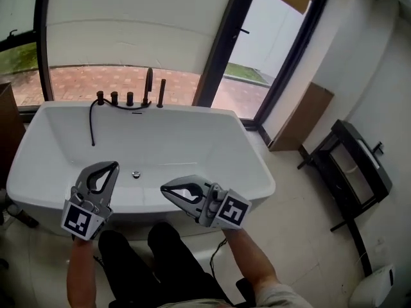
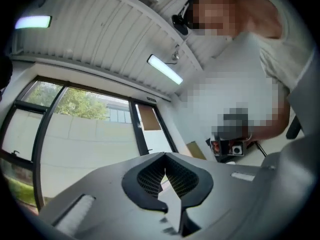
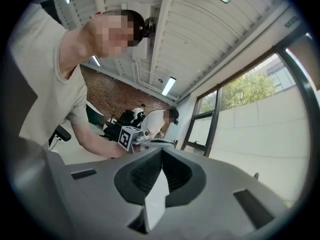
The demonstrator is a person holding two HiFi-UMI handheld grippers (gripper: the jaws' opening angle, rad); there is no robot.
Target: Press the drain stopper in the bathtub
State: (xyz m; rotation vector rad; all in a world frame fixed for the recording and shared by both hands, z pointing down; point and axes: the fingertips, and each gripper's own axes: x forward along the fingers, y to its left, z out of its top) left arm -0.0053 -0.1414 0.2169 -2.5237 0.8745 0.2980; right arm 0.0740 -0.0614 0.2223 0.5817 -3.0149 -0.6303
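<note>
Jaws meet tip to tip, holding nothing, on your left gripper [image 1: 113, 166] above the bathtub's [image 1: 253, 162] near side. Just right, the drain stopper [image 1: 136, 174] sits on the tub floor. Your right gripper [image 1: 166, 187] is likewise closed and empty.

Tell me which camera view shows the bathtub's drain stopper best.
The head view: the drain stopper shows as a small round piece on the bathtub floor, unobstructed. The left and right gripper views point up at ceiling and windows, so neither shows it.
</note>
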